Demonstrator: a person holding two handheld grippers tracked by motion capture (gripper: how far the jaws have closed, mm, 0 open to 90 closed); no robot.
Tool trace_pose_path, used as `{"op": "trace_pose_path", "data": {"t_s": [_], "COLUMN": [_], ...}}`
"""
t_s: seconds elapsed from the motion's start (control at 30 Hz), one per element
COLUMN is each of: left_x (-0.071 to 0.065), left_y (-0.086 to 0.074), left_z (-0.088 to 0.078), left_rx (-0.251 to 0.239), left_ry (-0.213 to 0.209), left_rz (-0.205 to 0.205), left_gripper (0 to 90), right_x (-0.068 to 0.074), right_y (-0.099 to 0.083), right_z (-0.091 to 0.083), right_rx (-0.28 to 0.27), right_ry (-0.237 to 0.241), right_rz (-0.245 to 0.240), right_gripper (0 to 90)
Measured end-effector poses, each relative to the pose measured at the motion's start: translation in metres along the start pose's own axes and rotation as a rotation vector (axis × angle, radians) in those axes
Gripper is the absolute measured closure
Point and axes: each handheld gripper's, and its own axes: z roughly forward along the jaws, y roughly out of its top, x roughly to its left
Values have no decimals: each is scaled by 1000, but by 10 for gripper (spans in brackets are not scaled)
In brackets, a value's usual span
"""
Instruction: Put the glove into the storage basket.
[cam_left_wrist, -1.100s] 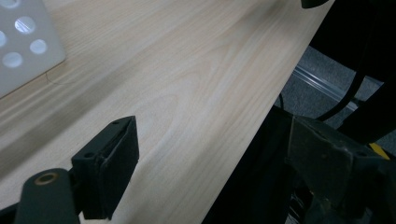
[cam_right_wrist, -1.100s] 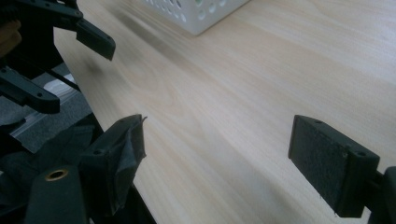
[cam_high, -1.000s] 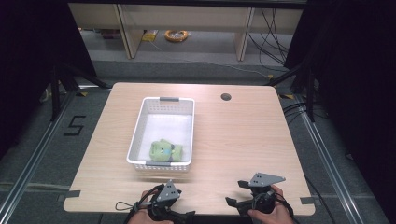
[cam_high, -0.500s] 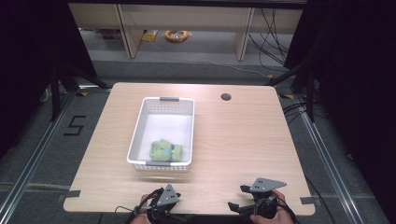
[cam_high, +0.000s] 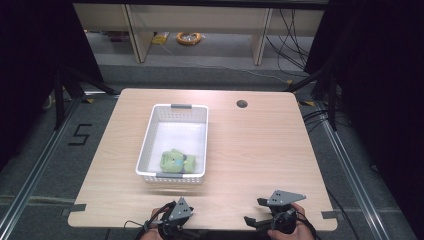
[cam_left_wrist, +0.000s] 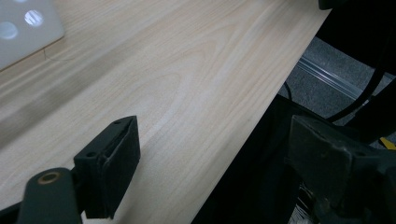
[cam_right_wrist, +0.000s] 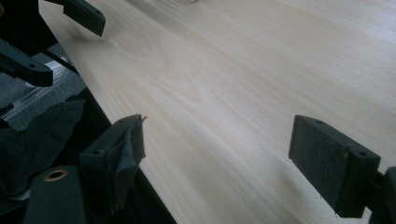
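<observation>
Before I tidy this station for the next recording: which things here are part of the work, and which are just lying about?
Part of the work:
- white basket
- green soft toy lying in the basket's near end
- left gripper and right gripper, both open, at the table's near edge

Lying about:
- orange coil on the floor beyond the table

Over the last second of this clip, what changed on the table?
Both grippers drew back toward the person's edge: the left gripper and right gripper now sit lower at the near rim, open and holding nothing. The white basket and the green toy inside it stayed where they were.
</observation>
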Motion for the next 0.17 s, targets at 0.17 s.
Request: {"op": "trace_pose_path", "data": {"t_s": [0.17], "left_x": [1], "left_y": [1], "left_z": [-2], "left_rx": [2], "left_ry": [-11], "left_rz": [4], "left_gripper": [168], "right_x": [-1], "right_y": [0], "right_z": [1], "right_rx": [-4], "right_ry": [6], "right_rz": [1], "right_gripper": [193]}}
